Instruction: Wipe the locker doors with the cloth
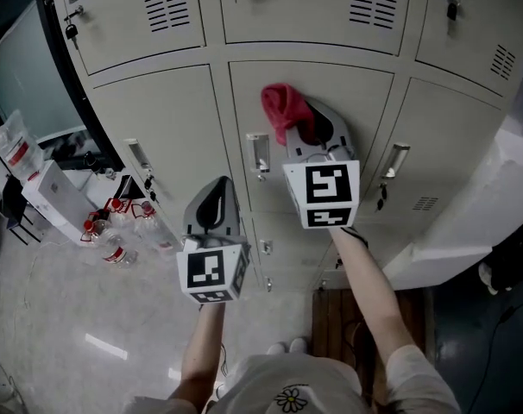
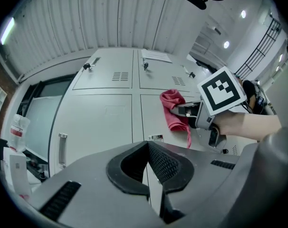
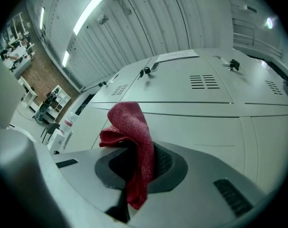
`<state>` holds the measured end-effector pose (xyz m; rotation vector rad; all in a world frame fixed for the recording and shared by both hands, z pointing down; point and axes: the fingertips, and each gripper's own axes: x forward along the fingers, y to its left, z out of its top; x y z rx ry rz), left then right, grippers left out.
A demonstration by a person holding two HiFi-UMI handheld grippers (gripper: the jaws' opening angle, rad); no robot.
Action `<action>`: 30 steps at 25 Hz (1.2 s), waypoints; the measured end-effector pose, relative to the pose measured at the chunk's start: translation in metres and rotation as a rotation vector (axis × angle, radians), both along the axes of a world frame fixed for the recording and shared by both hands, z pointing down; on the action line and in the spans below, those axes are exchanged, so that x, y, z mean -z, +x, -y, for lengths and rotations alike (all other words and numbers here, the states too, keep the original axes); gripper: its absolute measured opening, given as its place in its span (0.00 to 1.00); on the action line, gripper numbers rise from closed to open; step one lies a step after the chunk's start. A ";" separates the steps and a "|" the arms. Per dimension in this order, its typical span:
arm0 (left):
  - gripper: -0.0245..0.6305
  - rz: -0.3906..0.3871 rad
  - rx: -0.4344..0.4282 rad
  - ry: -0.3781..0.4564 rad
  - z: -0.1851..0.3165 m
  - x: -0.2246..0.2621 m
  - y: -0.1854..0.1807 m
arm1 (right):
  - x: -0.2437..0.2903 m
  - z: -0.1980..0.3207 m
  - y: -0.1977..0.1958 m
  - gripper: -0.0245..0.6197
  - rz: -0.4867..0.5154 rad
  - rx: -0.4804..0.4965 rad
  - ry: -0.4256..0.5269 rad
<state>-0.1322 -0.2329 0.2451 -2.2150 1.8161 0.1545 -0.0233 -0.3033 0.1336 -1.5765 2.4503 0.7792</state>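
Cloth [image 3: 132,141] in right gripper [image 3: 134,167] jaws.

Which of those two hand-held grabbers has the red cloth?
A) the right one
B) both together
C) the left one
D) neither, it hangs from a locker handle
A: the red cloth is pinched between the jaws of the right gripper, while the left gripper has nothing between its jaws.
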 end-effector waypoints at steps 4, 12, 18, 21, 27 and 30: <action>0.06 -0.010 -0.028 -0.017 0.005 -0.003 0.012 | -0.001 -0.001 0.031 0.08 0.006 -0.049 0.005; 0.06 -0.019 -0.066 -0.003 0.015 0.000 0.028 | -0.002 -0.001 0.087 0.08 -0.003 -0.153 0.020; 0.06 -0.038 -0.087 -0.004 0.019 -0.001 0.036 | -0.003 -0.002 0.129 0.08 -0.003 -0.235 0.022; 0.06 -0.037 -0.093 -0.005 0.020 0.000 0.038 | -0.004 -0.002 0.143 0.08 -0.017 -0.264 0.026; 0.06 -0.050 -0.075 -0.017 0.021 -0.002 0.032 | -0.004 -0.004 0.160 0.08 -0.002 -0.287 0.028; 0.06 -0.052 -0.065 -0.021 0.022 -0.003 0.028 | -0.006 -0.004 0.170 0.08 0.003 -0.304 0.026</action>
